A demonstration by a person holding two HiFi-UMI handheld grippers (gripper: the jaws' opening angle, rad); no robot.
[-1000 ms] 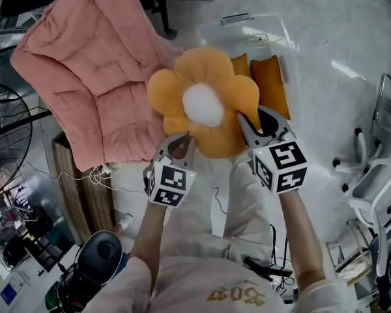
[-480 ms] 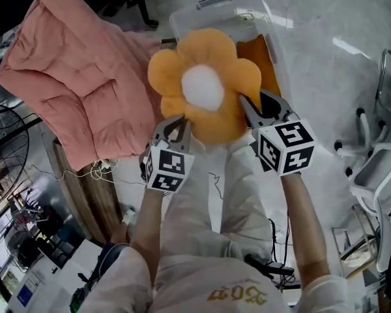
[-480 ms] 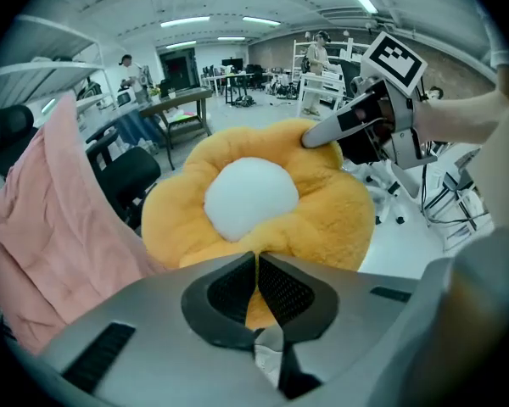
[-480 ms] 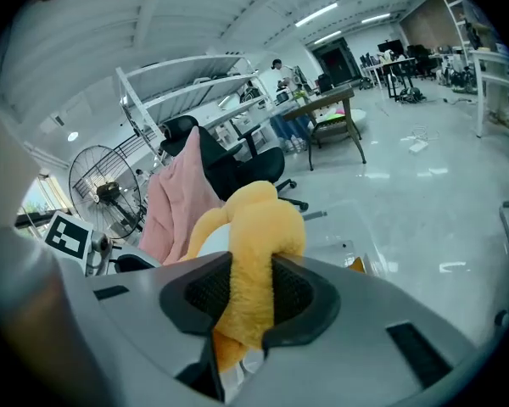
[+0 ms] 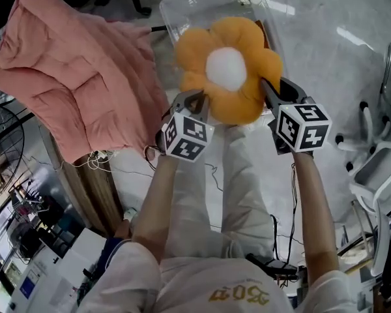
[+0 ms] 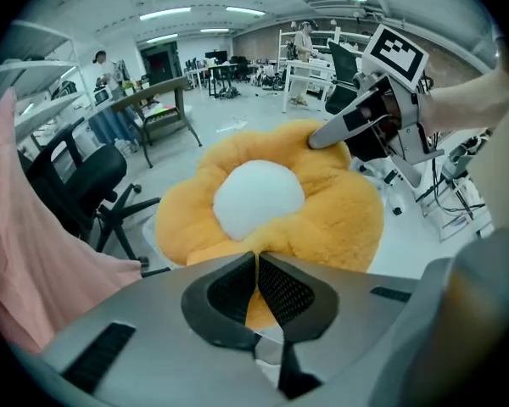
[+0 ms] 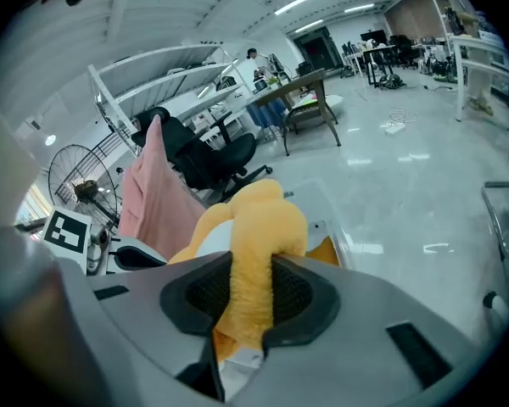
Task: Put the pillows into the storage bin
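An orange flower-shaped pillow [image 5: 228,70] with a white centre hangs between my two grippers, over the near side of the clear storage bin [image 5: 176,12]. My left gripper [image 5: 194,102] is shut on a thin fold of the pillow's lower left edge [image 6: 256,265]. On the right, my right gripper [image 5: 274,91] is shut on a thick petal [image 7: 250,291]. A sliver of another orange pillow [image 7: 327,248] shows inside the bin, mostly hidden by the flower. The right gripper [image 6: 356,121] also shows in the left gripper view.
A pink quilt [image 5: 72,90] drapes over a wooden stand [image 5: 88,188] left of the bin. A standing fan [image 5: 0,129] is at the far left, a white office chair [image 5: 378,168] at the right. Cables lie on the floor by my legs.
Both grippers have carried the flower pillow forward and down towards the bin, which now lies directly beneath it. Both grips are unchanged.
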